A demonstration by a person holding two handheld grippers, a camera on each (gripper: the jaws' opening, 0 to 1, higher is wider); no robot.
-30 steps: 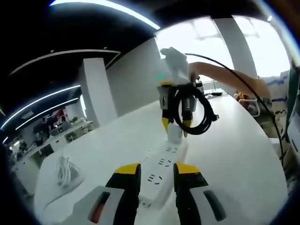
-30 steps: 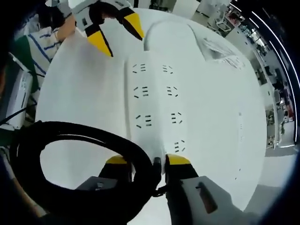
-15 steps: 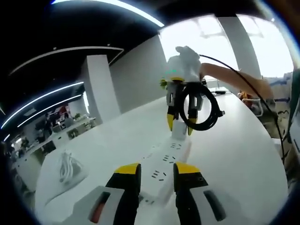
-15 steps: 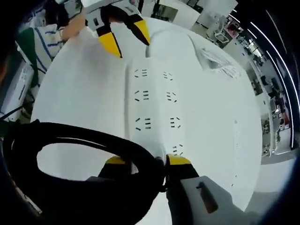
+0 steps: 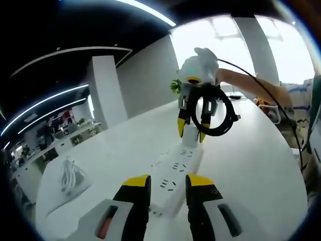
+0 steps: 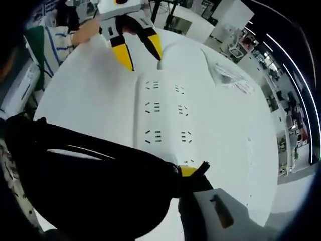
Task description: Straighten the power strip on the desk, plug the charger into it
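A white power strip lies on the white table, running away from me between the jaws of my left gripper. Those jaws stand open just above its near end. Over its far end my right gripper points down, shut on a white charger. The charger's coiled black cable hangs from that gripper. In the right gripper view the strip lies lengthwise with its sockets up. The cable coil covers one jaw of my right gripper. The left gripper hovers at the strip's far end.
A clear bag with a white cable lies on the table to the left, also seen as the bag. A person's arm reaches in from the right, and a thin black wire trails off the table's right edge.
The right gripper has risen a little with the charger, farther off the strip's end. The cable coil has swung across its left jaw. The left gripper has hardly moved.
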